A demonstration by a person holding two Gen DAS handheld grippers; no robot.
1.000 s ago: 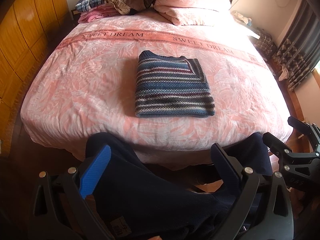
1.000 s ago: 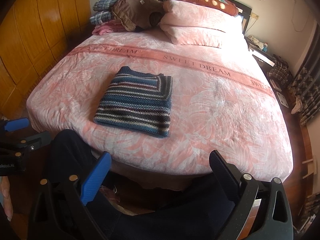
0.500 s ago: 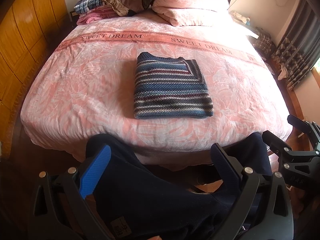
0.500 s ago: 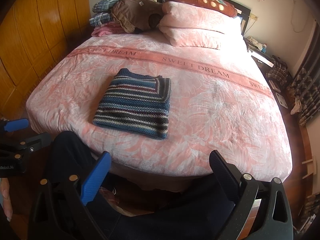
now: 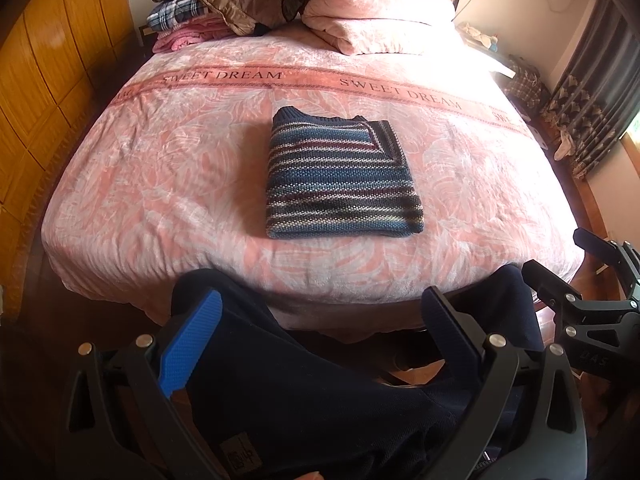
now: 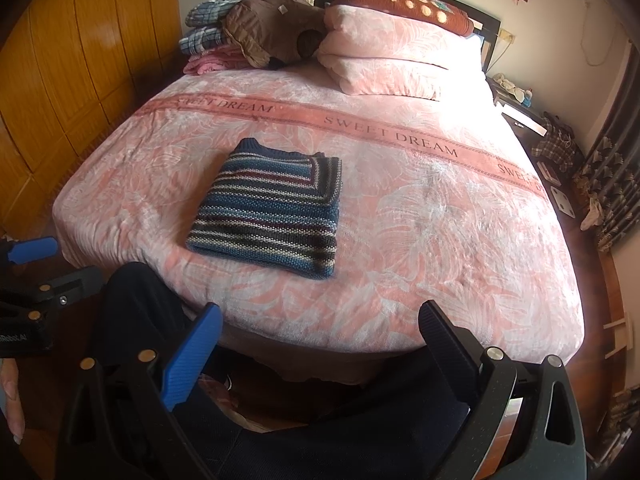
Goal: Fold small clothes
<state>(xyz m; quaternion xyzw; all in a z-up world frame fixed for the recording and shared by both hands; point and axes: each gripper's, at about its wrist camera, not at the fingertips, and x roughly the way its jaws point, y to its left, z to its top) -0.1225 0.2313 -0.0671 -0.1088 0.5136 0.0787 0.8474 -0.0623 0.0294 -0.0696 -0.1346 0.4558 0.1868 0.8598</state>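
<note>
A striped blue knit sweater (image 5: 340, 178) lies folded into a neat rectangle in the middle of the pink bed (image 5: 160, 184); the right wrist view shows the sweater (image 6: 272, 208) left of centre. My left gripper (image 5: 320, 308) is open and held back from the bed's near edge, above a person's dark trouser legs (image 5: 320, 392). My right gripper (image 6: 320, 320) is open too, equally far back. Neither one touches the sweater. The right gripper (image 5: 560, 256) shows at the right edge of the left wrist view, and the left gripper (image 6: 52, 260) at the left edge of the right wrist view.
At the bed's head lie pink pillows (image 5: 376, 20) and a heap of clothes (image 5: 224, 4). A wooden wardrobe (image 5: 44, 80) runs along the left side. Curtains (image 5: 592, 120) and a cluttered nightstand (image 6: 520, 116) stand at the right. A hand (image 6: 10, 404) shows at the left edge.
Both views have shifted only slightly; the sweater sits a touch lower and nearer in frame. Both grippers remain open and the sweater has not moved.
</note>
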